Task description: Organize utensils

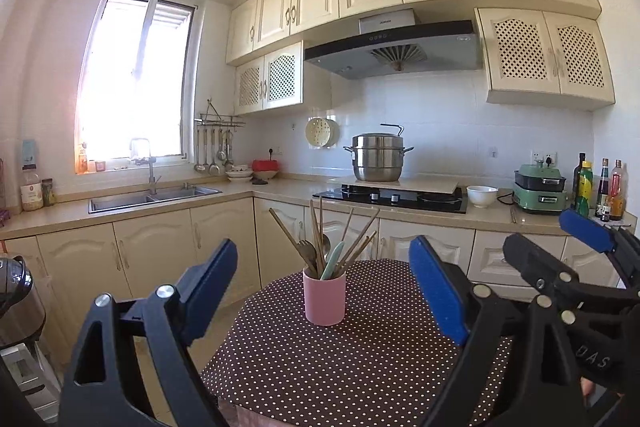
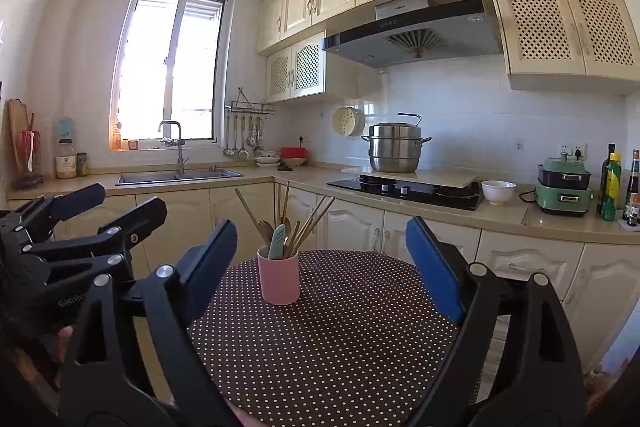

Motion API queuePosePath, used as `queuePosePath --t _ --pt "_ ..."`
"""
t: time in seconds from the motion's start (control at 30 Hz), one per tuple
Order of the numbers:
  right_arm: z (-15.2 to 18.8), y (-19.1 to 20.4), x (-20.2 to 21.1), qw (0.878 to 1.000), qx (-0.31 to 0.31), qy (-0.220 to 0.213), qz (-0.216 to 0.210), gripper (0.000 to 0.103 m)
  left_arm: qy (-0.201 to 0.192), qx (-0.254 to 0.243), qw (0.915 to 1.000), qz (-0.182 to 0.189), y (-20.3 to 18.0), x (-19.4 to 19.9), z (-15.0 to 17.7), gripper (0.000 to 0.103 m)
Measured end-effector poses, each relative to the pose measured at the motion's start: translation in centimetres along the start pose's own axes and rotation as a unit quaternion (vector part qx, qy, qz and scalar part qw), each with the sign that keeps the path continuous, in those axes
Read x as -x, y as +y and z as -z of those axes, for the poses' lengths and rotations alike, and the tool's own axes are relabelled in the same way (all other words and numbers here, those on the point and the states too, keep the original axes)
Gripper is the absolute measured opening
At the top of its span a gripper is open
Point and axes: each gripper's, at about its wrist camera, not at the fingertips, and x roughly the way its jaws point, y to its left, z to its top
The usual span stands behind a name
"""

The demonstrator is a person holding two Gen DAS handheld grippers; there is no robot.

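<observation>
— Looking at the pink cup (image 1: pixel 324 297), where are the utensils (image 1: pixel 326 247)?

— All standing inside it, on the dotted worktop (image 1: pixel 360 367); none lies loose around the cup.

— And the claws?

— Left claw (image 1: pixel 324 291) and right claw (image 2: pixel 320 267) both released, holding nothing, short of the cup.

— So the sorting looks either finished or not yet begun; I cannot tell which.
</observation>
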Motion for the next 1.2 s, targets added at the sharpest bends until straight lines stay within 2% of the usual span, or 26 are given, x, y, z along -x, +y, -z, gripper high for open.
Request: queuePosePath --t 0.73,1.2 --pt "0.2 0.6 1.1 1.000 -0.002 0.002 -0.010 0.088 -0.019 -0.011 0.9996 -0.018 -0.4 2.0 0.2 0.086" --pt "0.3 0.8 1.0 1.000 -0.002 0.007 -0.018 0.088 -0.018 -0.010 0.9995 -0.023 -0.1 2.1 0.3 0.086"
